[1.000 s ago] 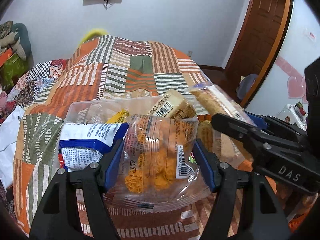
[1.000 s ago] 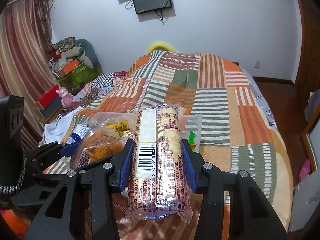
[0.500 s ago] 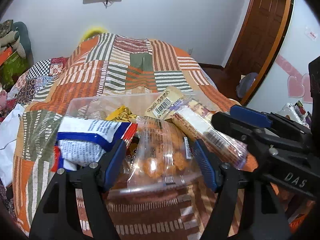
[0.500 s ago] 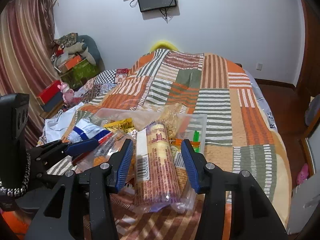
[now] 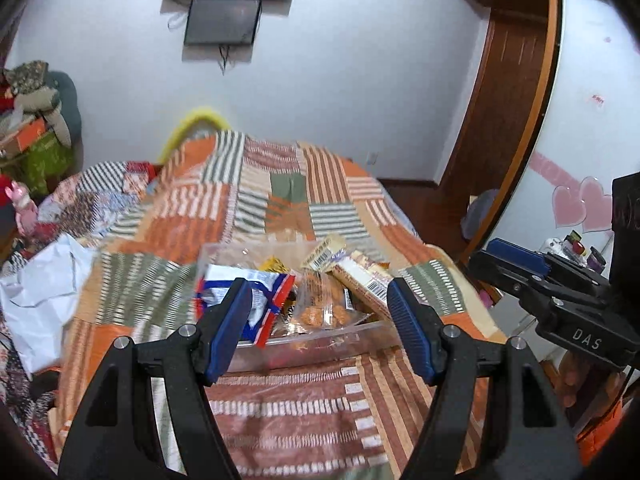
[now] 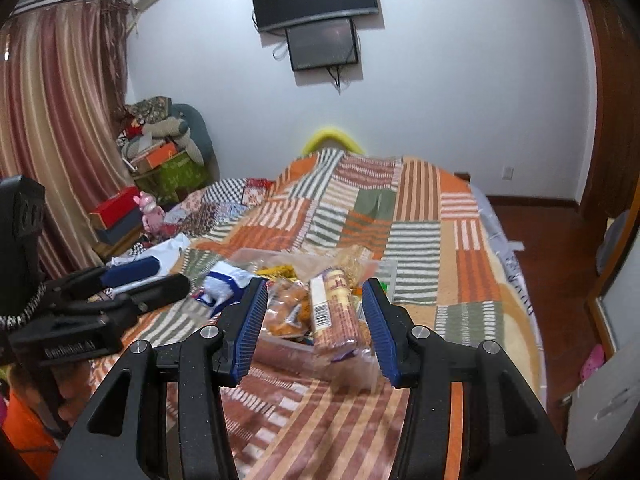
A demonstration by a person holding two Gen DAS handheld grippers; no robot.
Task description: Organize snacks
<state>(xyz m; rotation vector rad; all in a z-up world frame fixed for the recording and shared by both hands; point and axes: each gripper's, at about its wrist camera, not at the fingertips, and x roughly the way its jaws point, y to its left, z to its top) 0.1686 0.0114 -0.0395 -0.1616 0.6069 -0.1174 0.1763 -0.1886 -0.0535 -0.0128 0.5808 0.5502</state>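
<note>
A clear plastic bin [image 5: 320,346] sits on the patchwork bed, full of snacks. In it lie a clear bag of orange puffs [image 5: 322,304], a long wrapped biscuit pack [image 5: 366,282] and a blue and white packet [image 5: 244,290]. My left gripper [image 5: 320,328] is open and empty, just in front of the bin. In the right wrist view the bin [image 6: 280,344] holds the biscuit pack [image 6: 334,314] and the puffs bag [image 6: 286,312]. My right gripper [image 6: 314,326] is open and empty, a little behind the bin.
The striped patchwork blanket [image 5: 280,400] covers the bed. White cloth [image 5: 40,296] lies at the left. Boxes and stuffed toys [image 6: 160,148] are piled by the curtain. A wooden door [image 5: 500,120] and floor are at the right.
Both grippers opened and let go: the puffs bag and the biscuit pack dropped into the bin. Both grippers have since drawn back and up from the bin.
</note>
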